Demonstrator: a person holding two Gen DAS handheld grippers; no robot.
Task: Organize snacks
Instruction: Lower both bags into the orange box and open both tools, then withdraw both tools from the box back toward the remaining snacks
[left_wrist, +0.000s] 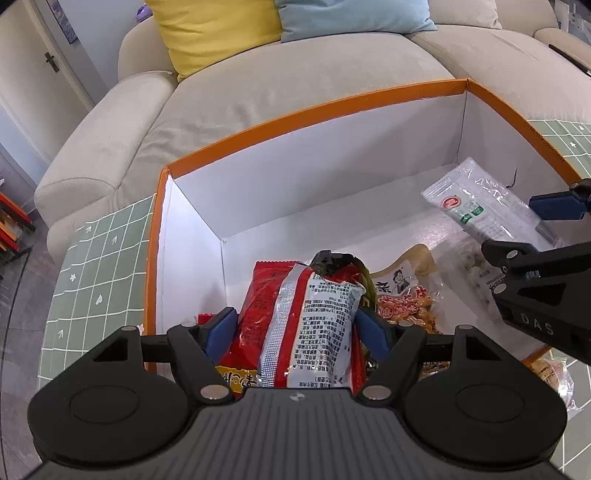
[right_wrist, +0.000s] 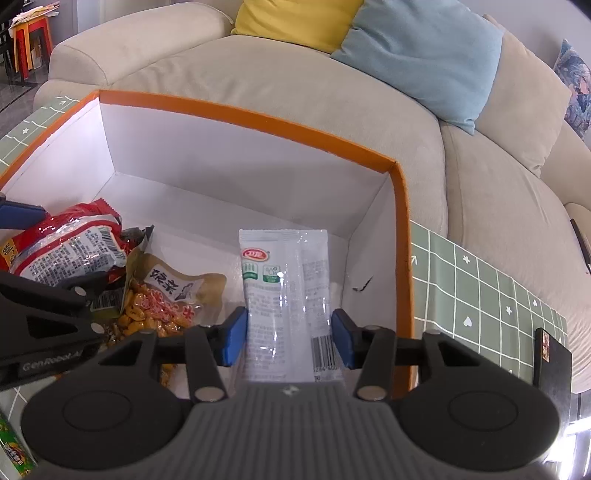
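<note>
Box: your orange-rimmed box (left_wrist: 314, 110) with white walls stands on the green checked tabletop (left_wrist: 99, 266), in front of a beige sofa (left_wrist: 258, 74).
Left tongs: your left tongs (left_wrist: 295, 330) reach down into the box's left part; the blue pads stand on either side of the red packet (left_wrist: 295, 325), spread wide, and look just clear of it.
Red packet: it lies in the box with its long axis along the tongs' line, far end pointing at the back wall, printed back seam upward.
Right tongs: your right tongs (right_wrist: 290, 338) hold half apart around the white packet (right_wrist: 286, 295); a slim gap shows at the right pad, and you cannot tell whether the left pad touches.
White packet: inside the box's right part, long axis running straight away from you, logo end toward the back wall, barcode end nearest the camera.
Other snacks: a clear bag of orange snacks (right_wrist: 162, 306) lies on the box floor between the two packets.
</note>
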